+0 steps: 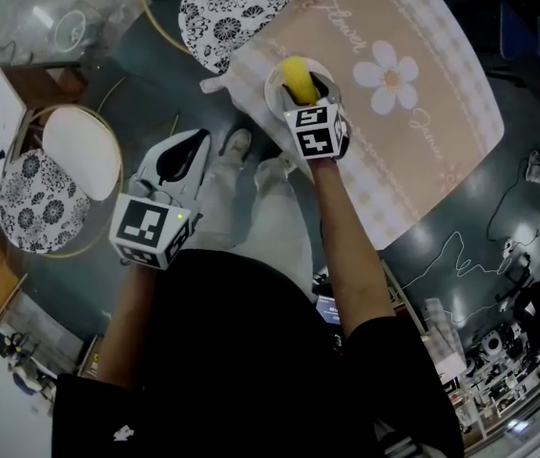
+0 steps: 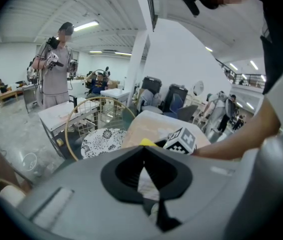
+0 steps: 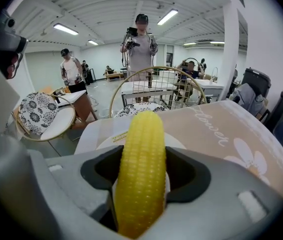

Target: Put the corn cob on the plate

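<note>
The corn cob (image 3: 140, 134) is showing bumpy, faintly glossy skin; the right gripper (image 3: 140, 159) is looking matt grey plastic; the tablecloth (image 1: 423, 160), upper right, is showing soft printed cloth.

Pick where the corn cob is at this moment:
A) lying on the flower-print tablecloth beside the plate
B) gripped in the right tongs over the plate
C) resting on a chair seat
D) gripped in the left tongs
B: the right gripper view shows the corn cob clamped between the right tongs, and the head view shows it over the white plate; the left tongs are shut on nothing.
</note>
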The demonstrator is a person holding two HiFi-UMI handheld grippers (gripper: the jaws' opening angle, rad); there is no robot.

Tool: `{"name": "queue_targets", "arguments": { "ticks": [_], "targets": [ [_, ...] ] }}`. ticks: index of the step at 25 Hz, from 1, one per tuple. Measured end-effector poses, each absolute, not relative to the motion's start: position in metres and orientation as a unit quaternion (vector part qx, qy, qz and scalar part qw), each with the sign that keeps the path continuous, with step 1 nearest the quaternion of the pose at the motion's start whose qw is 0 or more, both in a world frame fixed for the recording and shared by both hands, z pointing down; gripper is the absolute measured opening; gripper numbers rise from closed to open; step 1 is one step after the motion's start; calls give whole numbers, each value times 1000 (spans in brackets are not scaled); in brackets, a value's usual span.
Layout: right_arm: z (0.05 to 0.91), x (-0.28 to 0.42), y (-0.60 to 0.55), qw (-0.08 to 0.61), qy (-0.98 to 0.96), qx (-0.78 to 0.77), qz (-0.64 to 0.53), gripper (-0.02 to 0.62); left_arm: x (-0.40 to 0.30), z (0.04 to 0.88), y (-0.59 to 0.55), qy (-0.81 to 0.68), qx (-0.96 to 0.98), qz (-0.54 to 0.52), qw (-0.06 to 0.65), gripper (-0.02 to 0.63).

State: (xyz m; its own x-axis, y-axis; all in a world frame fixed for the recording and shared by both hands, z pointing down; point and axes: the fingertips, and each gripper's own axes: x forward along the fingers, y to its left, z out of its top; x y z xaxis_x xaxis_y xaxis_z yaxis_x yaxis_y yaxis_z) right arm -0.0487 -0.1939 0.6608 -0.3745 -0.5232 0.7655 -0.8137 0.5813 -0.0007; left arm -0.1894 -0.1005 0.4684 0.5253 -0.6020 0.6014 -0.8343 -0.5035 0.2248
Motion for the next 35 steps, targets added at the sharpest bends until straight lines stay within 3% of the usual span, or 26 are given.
{"name": "queue_targets", "arguments": {
  "ticks": [18, 27, 30, 35],
  "targets": [
    [657, -48, -192, 373, -805, 417, 196, 278, -190, 468, -105, -415, 845, 226, 249, 5],
    [605, -40, -193, 333, -807, 450, 187, 278, -187, 456, -113, -402, 857, 221, 235, 5],
    [579, -34, -191, 322, -803, 468, 182, 265, -183, 449, -118, -391, 865, 221, 223, 5],
    [530, -32, -184, 289, -804, 492, 167, 176, -176, 433, -129, -379, 878, 207, 205, 5]
  ]
}}
